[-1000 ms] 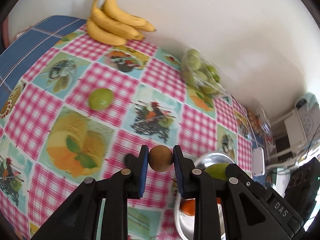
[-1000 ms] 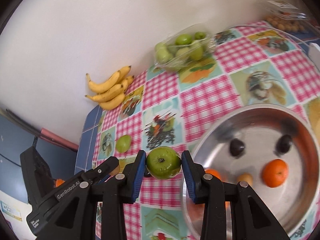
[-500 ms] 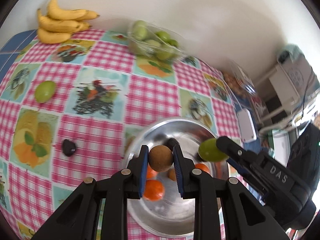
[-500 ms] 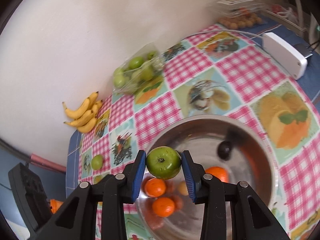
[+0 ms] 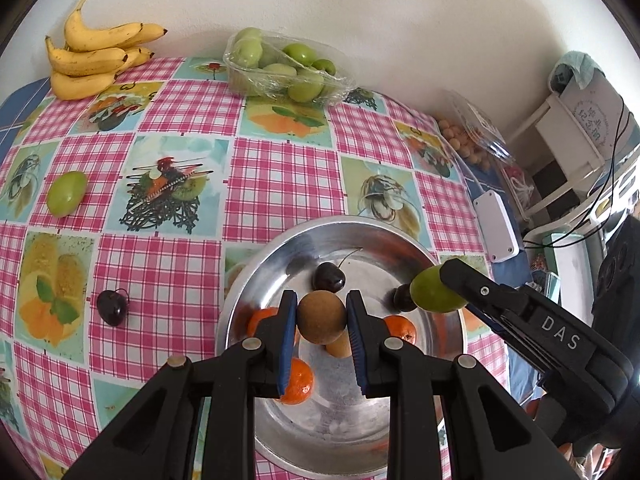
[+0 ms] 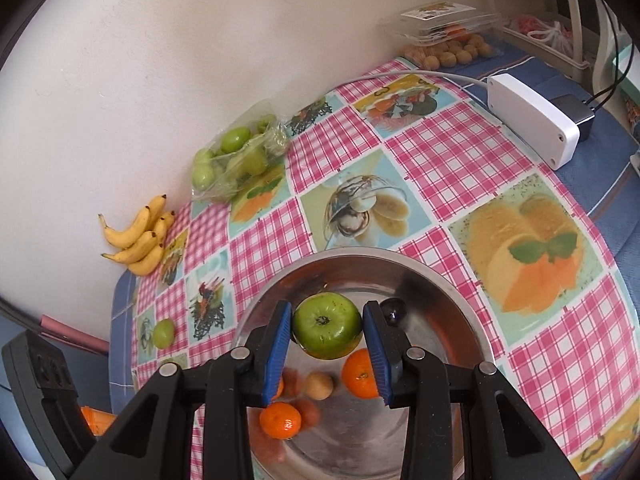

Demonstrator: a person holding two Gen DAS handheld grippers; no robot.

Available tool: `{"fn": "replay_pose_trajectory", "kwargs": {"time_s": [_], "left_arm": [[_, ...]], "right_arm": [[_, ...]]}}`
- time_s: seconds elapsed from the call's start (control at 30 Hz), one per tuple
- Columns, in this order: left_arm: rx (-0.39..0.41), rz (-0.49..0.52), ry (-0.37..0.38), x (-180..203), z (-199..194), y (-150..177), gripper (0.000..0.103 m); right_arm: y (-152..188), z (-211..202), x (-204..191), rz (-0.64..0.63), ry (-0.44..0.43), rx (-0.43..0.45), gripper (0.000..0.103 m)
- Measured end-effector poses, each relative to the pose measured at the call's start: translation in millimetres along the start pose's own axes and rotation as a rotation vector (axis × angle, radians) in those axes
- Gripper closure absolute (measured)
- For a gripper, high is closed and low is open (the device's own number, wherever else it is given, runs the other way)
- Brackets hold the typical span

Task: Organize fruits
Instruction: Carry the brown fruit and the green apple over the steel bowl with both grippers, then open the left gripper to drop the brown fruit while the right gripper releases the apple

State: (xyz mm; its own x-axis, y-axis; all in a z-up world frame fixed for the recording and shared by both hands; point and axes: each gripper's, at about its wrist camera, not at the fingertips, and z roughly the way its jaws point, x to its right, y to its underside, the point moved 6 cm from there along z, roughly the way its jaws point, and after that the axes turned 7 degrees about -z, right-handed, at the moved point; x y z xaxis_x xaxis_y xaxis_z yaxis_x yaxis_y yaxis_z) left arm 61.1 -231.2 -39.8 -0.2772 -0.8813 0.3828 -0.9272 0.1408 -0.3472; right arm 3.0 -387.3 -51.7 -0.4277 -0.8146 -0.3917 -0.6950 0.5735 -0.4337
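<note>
A: Where do we stand with the fruit?

B: Both hands are loaded and poised over the steel bowl point(image 5: 256, 276). Our left gripper point(image 5: 321, 317) is clamped on a small round brown fruit point(image 5: 321, 316), and our right gripper point(image 6: 327, 326) is clamped on a green apple point(image 6: 326, 325). Each fruit sits squarely between the blue pads, above the bowl and clear of its floor.

A: So this is the drop-off step?

B: We judge so. The bowl already holds several mandarins point(image 6: 280, 420), two dark cherries point(image 5: 328, 277) and another small tan fruit point(image 6: 319, 386), so the sorting looks well along.

A: What does the next move ask of us?

B: Lower each fruit close to the bowl's floor before parting the jaws, so nothing bounces out. We should aim for bare metal, since the mandarins lie right beneath both grippers. The two grippers are also near each other, so releasing one at a time seems safer.

A: And what remains on the table?

B: A loose cherry point(image 5: 113, 307) and a green plum-like fruit point(image 5: 67, 199) lie on the checked cloth point(image 5: 280, 168), well apart from the bowl. The bananas point(image 5: 94, 62) and the wrapped tray of green fruit point(image 5: 280, 66) sit against the wall.
</note>
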Motion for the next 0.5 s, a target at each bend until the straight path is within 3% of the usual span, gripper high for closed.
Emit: {"fn": "replay_pose_trajectory", "kwargs": {"time_s": [0.5], "left_arm": [[-0.027,0.063,-0.037,12,15,8,0.077]], "right_arm": [[3,12,-3,-0.058,0.057,-0.024,0.063]]}}
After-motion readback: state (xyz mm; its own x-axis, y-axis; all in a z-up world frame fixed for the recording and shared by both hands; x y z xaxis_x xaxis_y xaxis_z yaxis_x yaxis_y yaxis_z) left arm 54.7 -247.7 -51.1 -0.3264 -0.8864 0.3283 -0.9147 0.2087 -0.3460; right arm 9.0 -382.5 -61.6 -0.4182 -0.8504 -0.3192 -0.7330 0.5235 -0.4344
